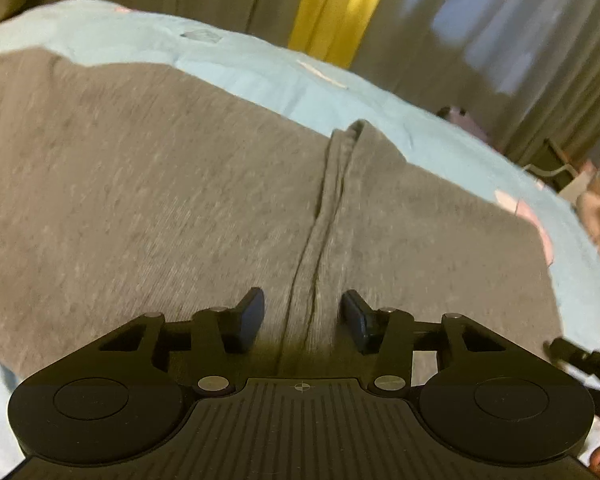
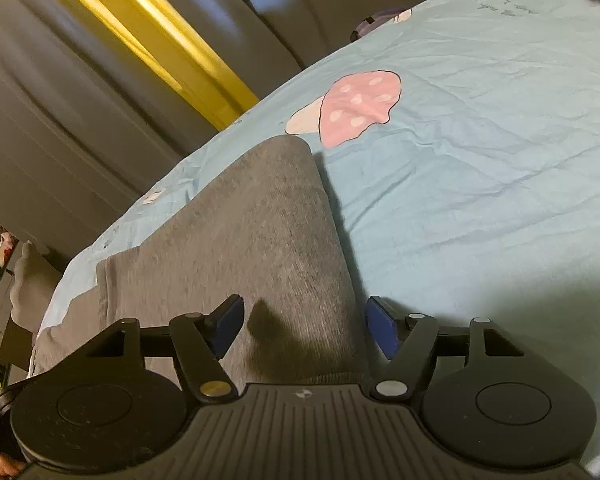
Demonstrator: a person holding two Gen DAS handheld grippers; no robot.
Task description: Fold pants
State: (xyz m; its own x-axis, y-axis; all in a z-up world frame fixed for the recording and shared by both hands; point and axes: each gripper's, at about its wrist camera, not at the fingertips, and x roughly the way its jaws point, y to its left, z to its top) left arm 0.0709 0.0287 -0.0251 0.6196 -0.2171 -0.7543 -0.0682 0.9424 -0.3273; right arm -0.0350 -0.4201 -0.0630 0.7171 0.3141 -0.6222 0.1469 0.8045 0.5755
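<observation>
While gray knit pants [image 1: 140, 180] lie on blue sheet [image 1: 260, 76], left hand-held gripper [image 1: 302, 316] parted, right hand-held gripper [image 2: 304, 326] wide.

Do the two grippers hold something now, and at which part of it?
Nothing is held. The left gripper and the right gripper both have open jaws above the grey pants, with no cloth pinched.

the grey knit pants [image 1: 160, 184] lie spread flat on a light blue bedsheet [image 1: 260, 76], a raised seam fold running up their middle. in the right wrist view the pants [image 2: 260, 240] taper to a rounded, folded end near a pink mushroom print [image 2: 360, 104].
</observation>
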